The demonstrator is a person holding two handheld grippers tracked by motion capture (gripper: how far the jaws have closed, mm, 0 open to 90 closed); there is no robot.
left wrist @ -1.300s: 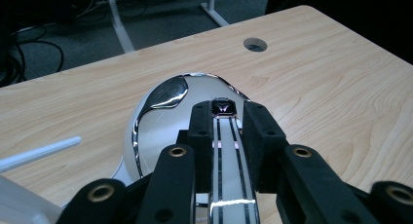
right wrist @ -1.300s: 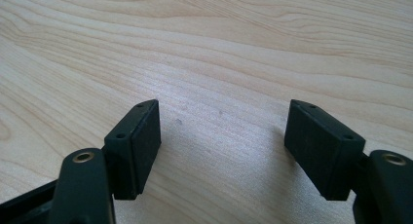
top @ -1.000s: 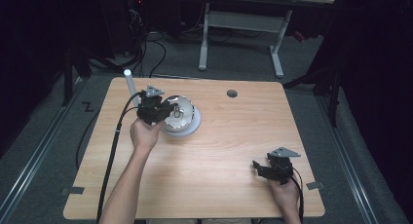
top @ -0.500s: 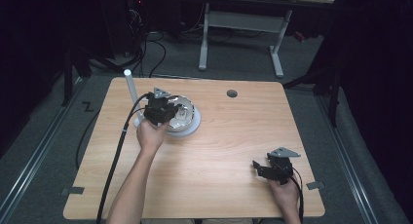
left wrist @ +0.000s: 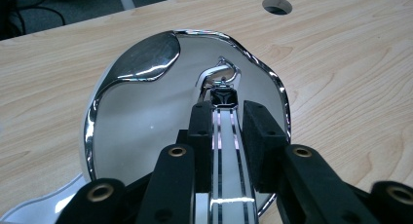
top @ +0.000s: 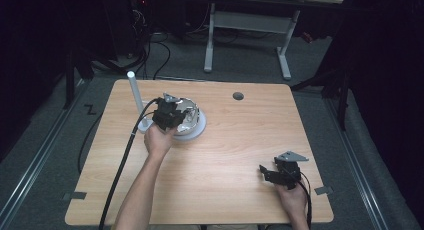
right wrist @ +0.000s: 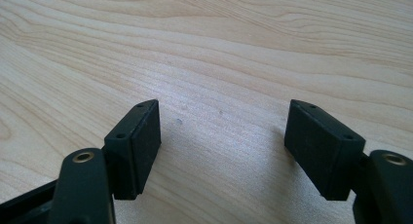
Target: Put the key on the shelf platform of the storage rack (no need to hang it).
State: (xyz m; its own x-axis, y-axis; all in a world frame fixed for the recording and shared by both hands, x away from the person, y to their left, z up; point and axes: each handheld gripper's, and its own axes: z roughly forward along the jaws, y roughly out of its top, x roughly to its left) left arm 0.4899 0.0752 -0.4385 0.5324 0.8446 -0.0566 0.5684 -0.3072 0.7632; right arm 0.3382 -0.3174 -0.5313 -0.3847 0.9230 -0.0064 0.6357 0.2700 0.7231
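Note:
A shiny chrome bowl sits on a round white base at the table's back left. In the left gripper view the mirror-bright bowl lies just under the jaws. My left gripper hangs over the bowl's near left side. That left gripper is shut on a flat shiny metal handle that runs forward to a curled hook end. Near the front right corner my right gripper rests low over bare wood. The right gripper is open, nothing between its jaws.
A white upright post stands just left of the bowl. A round cable hole is at the table's back. The left gripper's black cable trails down the left side. Table edges drop to a dark floor with desk legs behind.
My left gripper has shifted a little to the right, farther over the bowl. The right gripper has stayed still.

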